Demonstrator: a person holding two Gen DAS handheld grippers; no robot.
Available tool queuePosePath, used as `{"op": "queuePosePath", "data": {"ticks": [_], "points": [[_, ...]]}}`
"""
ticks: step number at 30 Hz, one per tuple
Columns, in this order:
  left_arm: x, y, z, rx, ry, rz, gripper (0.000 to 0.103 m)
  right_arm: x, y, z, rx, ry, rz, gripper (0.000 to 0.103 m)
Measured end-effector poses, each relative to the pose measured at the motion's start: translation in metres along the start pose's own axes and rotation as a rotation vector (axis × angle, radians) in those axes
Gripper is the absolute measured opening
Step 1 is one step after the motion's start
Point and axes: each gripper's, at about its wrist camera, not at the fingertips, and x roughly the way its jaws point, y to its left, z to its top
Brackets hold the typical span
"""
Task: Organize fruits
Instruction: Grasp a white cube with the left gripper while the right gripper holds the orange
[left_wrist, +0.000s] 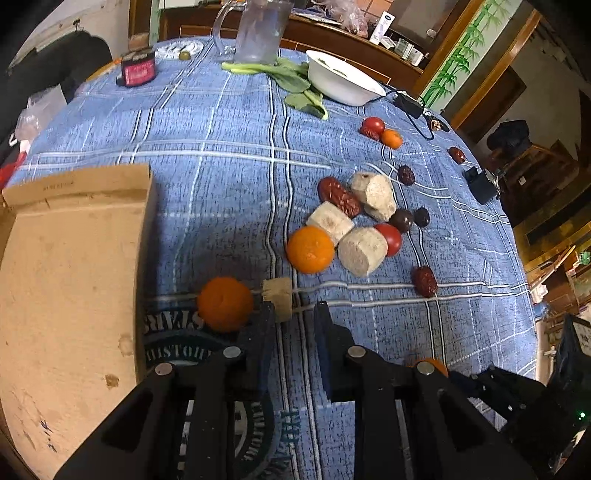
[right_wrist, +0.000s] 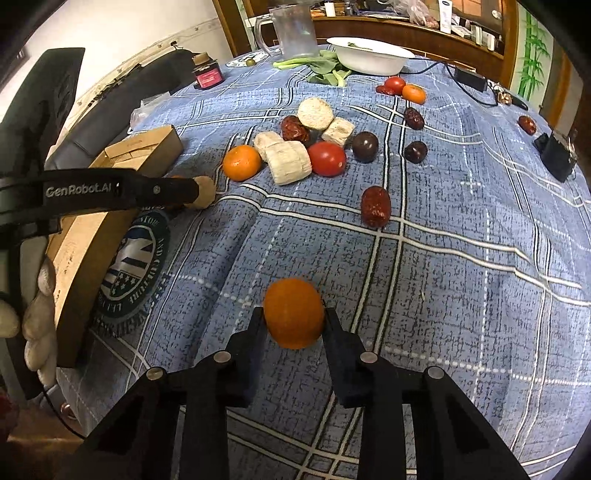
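My right gripper (right_wrist: 294, 321) is shut on an orange (right_wrist: 293, 313) and holds it just above the blue checked cloth. My left gripper (left_wrist: 293, 314) is open and empty; an orange (left_wrist: 224, 303) lies just left of its left finger and a small pale chunk (left_wrist: 277, 293) lies at that fingertip. It also shows in the right wrist view (right_wrist: 201, 192). A cardboard box (left_wrist: 70, 280) lies left of it. A pile of fruit sits further out: an orange (left_wrist: 310, 249), pale chunks (left_wrist: 362, 251), a tomato (left_wrist: 391, 238), red dates (left_wrist: 340, 196) and dark plums (left_wrist: 402, 220).
A white bowl (left_wrist: 341, 79), green leaves (left_wrist: 291, 79), a clear jug (left_wrist: 258, 31) and a dark jar (left_wrist: 137, 68) stand at the far side. A tomato (left_wrist: 373, 124) and small orange (left_wrist: 391, 138) lie far right. A black block (left_wrist: 482, 184) sits near the right edge.
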Motion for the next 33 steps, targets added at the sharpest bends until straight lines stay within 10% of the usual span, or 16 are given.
{"op": "queuePosePath", "data": {"ticks": [19,25,33], "points": [[0.024,-0.029,0.016,0.338,-0.033,0.206,0.042,-0.010,0.000,-0.018,-0.012,0.010,0.020,0.033],[0.006,-0.009,0.021,0.263,-0.016,0.146,0.000,-0.017,-0.002,-0.024,0.002,0.011,0.036,0.031],[-0.031,0.022,0.011,0.097,-0.058,0.080,0.000,-0.024,-0.003,-0.021,0.011,-0.002,0.051,0.031]]}}
